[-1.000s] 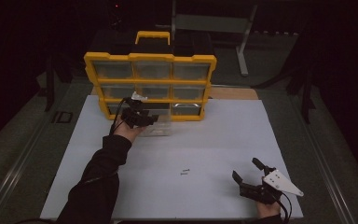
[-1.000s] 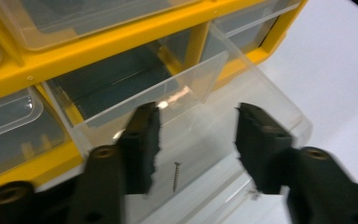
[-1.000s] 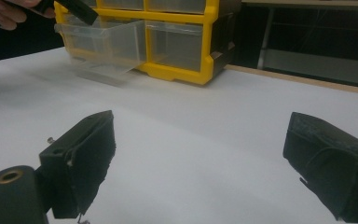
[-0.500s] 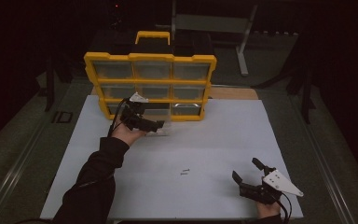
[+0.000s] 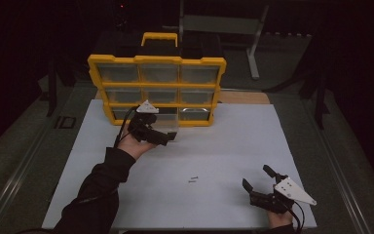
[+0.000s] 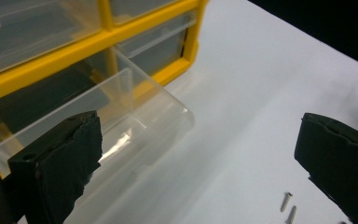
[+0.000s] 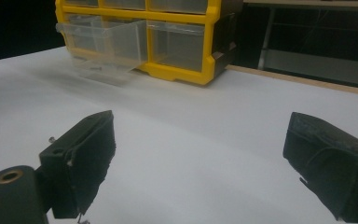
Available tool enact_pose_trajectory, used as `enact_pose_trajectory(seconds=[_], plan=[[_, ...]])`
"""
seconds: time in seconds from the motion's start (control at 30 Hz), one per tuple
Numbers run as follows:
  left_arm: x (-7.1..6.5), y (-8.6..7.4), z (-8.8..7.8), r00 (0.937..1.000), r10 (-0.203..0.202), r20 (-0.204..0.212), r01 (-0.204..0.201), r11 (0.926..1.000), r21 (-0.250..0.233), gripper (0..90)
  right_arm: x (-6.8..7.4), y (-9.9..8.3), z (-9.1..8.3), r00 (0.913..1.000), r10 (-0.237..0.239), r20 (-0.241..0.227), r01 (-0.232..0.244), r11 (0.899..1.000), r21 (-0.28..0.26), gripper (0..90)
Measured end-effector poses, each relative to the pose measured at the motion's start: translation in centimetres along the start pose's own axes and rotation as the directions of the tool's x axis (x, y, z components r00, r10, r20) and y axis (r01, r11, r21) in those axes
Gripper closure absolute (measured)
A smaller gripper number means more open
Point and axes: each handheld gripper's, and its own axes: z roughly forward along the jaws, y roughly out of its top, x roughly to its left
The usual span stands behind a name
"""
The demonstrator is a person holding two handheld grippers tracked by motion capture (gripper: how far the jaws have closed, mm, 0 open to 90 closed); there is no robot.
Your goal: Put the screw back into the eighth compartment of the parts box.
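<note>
Backing off the pulled-out clear drawer (image 6: 121, 126), left gripper (image 5: 163, 138) fingers gape empty; overextended, that drawer could drop out.

My left gripper (image 5: 152, 127) is black, a grey three-cornered plate on top and a dark cable looping off its back. The arm behind it wears a black sleeve (image 5: 100, 192). My right gripper (image 5: 263, 184) matches it (plate paler here). Close up, the fingers (image 7: 81, 161) are chunky matte-black blocks, rough-edged.
</note>
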Motion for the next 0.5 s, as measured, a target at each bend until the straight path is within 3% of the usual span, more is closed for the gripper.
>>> enact_pose_trajectory(seconds=[0.23,0.5], plan=[[-1.7,-0.6,0.5,0.9978,0.035,0.057,-0.035,0.9994,-0.004,0.3,0.0,0.0,0.0,1.0,0.0,-0.001,0.0,1.0,0.0,9.1],[-3.9,-1.9,1.8,0.99,0.091,0.108,-0.092,0.9958,0.001,0.7,0.0,0.0,0.0,1.0,-0.002,-0.002,0.002,1.0,-0.003,9.1]])
